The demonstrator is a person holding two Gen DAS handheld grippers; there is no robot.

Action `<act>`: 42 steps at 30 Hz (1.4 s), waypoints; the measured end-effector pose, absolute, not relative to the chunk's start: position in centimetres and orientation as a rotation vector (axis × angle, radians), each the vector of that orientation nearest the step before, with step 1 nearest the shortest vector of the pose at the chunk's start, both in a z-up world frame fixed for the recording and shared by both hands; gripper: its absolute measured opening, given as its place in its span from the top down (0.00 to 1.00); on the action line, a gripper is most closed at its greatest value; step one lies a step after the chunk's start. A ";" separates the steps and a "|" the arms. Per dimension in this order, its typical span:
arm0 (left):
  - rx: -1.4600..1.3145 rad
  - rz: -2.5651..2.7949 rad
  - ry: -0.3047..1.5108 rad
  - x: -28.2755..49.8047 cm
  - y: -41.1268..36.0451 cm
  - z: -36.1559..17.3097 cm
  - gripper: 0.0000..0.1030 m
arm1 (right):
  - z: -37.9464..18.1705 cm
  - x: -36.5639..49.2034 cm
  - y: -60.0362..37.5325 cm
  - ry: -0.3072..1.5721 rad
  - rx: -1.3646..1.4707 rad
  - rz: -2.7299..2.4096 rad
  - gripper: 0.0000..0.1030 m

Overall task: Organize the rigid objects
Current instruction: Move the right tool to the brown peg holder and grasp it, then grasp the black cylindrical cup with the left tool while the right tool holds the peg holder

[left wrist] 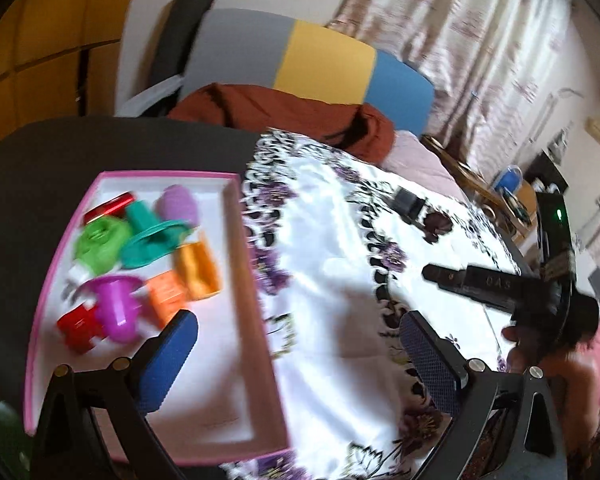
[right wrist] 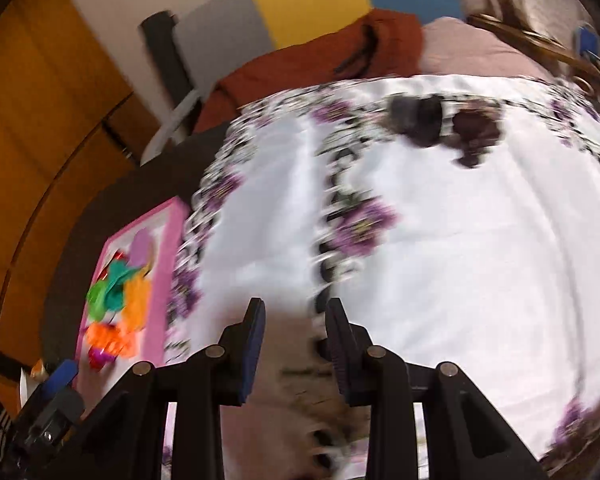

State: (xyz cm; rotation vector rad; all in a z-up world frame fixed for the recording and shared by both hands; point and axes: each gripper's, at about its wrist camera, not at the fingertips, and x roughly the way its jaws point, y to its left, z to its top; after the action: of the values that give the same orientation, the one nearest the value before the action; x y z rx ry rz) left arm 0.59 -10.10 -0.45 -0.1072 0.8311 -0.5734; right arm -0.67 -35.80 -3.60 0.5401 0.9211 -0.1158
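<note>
My left gripper (left wrist: 298, 354) has its jaws spread wide, holding nothing. My right gripper (right wrist: 296, 344) is a little apart, empty too. The toys (left wrist: 140, 264) sit together in the pink box (left wrist: 236, 216), so they stay tidy.

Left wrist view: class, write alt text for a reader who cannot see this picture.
A pink-rimmed tray holding a heap of colourful plastic toy pieces sits on a dark table beside a white cloth with purple flowers. The left tool hangs open and empty over the tray's edge, and the right tool reaches in from the right.
</note>
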 end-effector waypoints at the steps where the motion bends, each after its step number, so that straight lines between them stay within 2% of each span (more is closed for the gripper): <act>1: -0.100 -0.579 0.837 0.7 -10.6 -0.5 0.01 | -3.6 -0.7 -36.8 0.921 0.544 -0.139 0.66; 14: -0.077 -0.644 0.875 0.8 -15.3 -0.4 0.01 | -6.0 3.7 -49.9 0.947 0.661 -0.284 0.66; 25: -0.036 -0.676 0.884 1.1 -18.7 -0.7 0.00 | -9.7 7.4 -53.8 0.962 0.721 -0.288 0.66; 42: -0.001 -0.699 0.899 0.4 -21.2 -1.5 0.00 | -10.2 8.7 -54.5 1.005 0.645 -0.338 0.85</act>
State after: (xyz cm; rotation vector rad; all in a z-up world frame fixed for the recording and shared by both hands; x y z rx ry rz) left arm 0.41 -21.23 -1.50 -0.0010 0.8991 -0.6987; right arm 8.75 -54.49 -10.19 0.6448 1.0046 -0.3375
